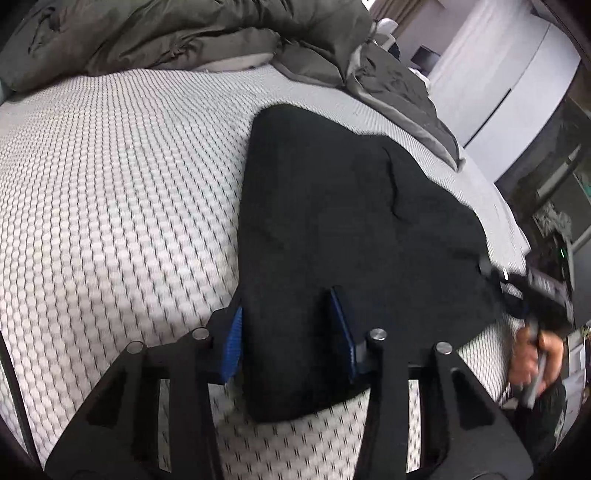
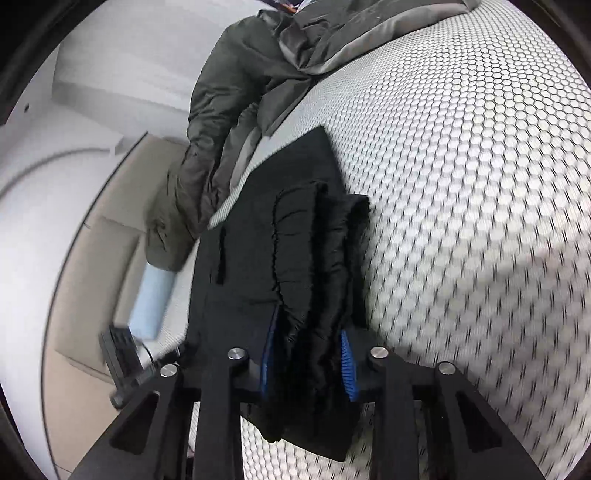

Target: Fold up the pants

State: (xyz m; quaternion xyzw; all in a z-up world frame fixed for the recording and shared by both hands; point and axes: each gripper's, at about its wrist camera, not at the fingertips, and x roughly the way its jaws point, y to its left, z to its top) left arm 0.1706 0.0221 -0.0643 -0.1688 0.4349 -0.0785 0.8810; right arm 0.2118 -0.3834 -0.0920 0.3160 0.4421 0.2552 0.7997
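Observation:
The black pants [image 1: 332, 206] lie folded on the white honeycomb mattress [image 1: 110, 192]. My left gripper [image 1: 291, 332] holds the near end of the pants between its blue pads [image 1: 341, 328], which stand fairly wide around the thick fabric. My right gripper [image 2: 308, 354] is shut on the gathered waistband of the pants [image 2: 314, 266], with several layers bunched between its blue pads [image 2: 347, 365]. The right gripper and the hand holding it show at the right edge of the left wrist view [image 1: 532, 295].
A rumpled grey duvet [image 1: 184, 33] lies along the head of the bed and spills over the side [image 2: 221, 122]. A dark device with a cable [image 2: 122, 358] lies on the beige floor [image 2: 85, 387] beside the bed. White walls stand beyond.

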